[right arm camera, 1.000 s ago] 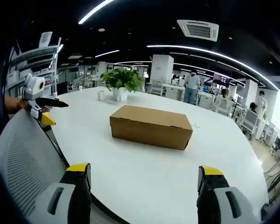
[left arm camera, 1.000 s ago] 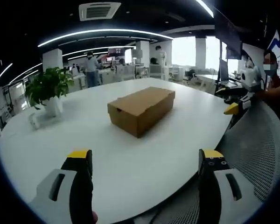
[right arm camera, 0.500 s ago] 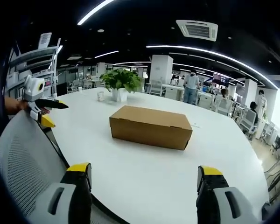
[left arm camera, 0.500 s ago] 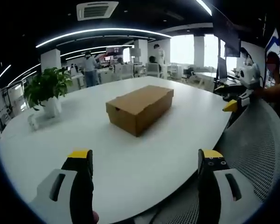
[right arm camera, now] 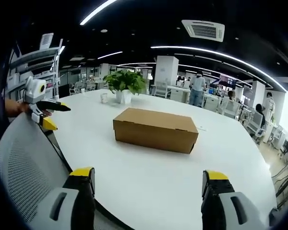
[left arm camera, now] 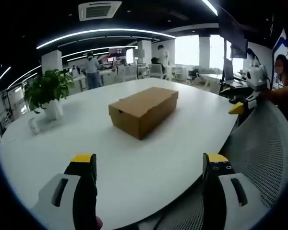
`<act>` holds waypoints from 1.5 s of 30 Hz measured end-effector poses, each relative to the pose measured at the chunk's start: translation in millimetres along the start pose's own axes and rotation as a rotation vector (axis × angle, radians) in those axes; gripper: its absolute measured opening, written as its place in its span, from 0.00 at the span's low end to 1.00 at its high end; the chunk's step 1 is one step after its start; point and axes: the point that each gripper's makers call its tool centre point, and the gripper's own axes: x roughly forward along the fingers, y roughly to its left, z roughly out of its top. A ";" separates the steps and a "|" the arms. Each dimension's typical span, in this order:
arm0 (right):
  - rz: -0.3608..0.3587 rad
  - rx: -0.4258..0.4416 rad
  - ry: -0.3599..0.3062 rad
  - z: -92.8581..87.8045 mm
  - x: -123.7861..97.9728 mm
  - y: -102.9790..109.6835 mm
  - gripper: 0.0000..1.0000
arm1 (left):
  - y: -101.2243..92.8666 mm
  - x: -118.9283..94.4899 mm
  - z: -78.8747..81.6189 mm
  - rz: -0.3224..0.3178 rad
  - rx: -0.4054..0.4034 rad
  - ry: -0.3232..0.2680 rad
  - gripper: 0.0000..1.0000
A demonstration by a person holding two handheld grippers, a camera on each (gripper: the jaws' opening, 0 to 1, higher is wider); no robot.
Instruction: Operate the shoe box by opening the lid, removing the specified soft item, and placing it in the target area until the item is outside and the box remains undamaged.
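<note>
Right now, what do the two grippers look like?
Both look alike: the left gripper and right gripper each have two black jaws capped with yellow tips, set in pale grey housings with dark slots. Seen from the other hand, each is a white body with a black jaw and a yellow tip.

Both grippers' fingers wide apart

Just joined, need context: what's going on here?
A person holds a gripper in each hand over the near edge of a white table. Left gripper and right gripper are both open and empty, well short of the box. The box sits mid-table, lid closed, untouched. A potted plant stands beyond it.
</note>
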 end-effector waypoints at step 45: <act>-0.002 0.006 -0.042 6.7 -0.8 -1.4 0.99 | -5.2 0.3 7.7 -0.013 0.004 -0.038 0.99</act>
